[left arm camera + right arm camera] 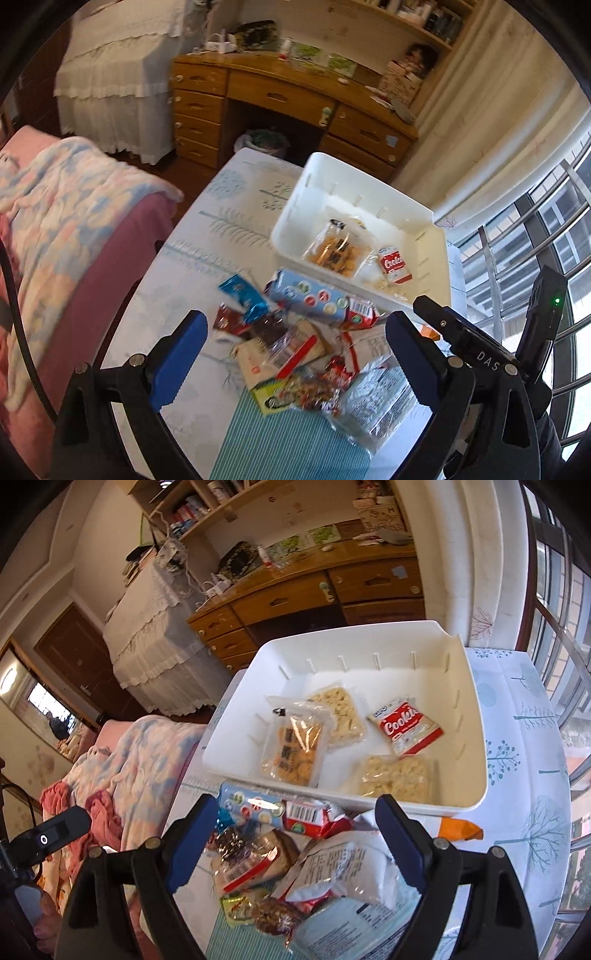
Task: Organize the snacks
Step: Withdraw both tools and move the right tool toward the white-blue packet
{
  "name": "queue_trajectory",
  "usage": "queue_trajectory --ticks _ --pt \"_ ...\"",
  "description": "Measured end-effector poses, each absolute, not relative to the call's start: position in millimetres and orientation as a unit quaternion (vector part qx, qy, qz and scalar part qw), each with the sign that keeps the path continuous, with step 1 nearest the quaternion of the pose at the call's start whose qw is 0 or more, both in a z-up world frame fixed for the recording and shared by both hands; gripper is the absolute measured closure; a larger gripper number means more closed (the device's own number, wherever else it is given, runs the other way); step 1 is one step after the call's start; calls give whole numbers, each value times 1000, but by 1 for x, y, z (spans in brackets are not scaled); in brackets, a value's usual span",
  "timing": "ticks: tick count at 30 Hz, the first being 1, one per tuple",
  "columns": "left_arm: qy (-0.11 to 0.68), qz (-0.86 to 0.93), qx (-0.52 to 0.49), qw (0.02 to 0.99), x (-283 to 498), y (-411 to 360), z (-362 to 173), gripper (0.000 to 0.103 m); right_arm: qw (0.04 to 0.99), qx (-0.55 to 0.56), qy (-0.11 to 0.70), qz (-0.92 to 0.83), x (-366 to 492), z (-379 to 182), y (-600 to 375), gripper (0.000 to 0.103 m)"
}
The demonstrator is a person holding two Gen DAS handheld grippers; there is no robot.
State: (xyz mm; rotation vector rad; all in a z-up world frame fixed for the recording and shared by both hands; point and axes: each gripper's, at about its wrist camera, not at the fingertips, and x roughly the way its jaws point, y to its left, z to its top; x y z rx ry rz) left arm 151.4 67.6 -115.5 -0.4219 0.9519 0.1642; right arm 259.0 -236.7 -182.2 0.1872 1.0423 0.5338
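Observation:
A white plastic bin stands on the table and holds a clear cracker pack and a red Cookies pack. The right wrist view also shows two pale puff packs in the bin. In front of the bin lies a loose pile of snacks: a light blue box, a blue wrapper, a red-and-white pack and a white bag. My left gripper hovers open above the pile, holding nothing. My right gripper is open over the same pile, also holding nothing.
The table wears a white cloth with blue trees; a teal striped mat lies under the pile's near side. An orange packet sits by the bin's near corner. A bed with a blanket is on the left, a wooden desk behind, window rails on the right.

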Motion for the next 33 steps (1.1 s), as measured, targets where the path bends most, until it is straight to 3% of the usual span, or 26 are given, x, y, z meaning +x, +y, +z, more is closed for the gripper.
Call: queue_trajectory --ticks 14,23,33 --pt "460 147 -210 850 58 85 -122 7 796 61 542 264 211 -194 -219 15" --pt "485 136 -202 840 61 100 -137 7 767 101 601 201 196 -223 -222 15" --pt "525 70 -173 830 86 133 -158 7 779 116 609 93 184 -233 -227 15"
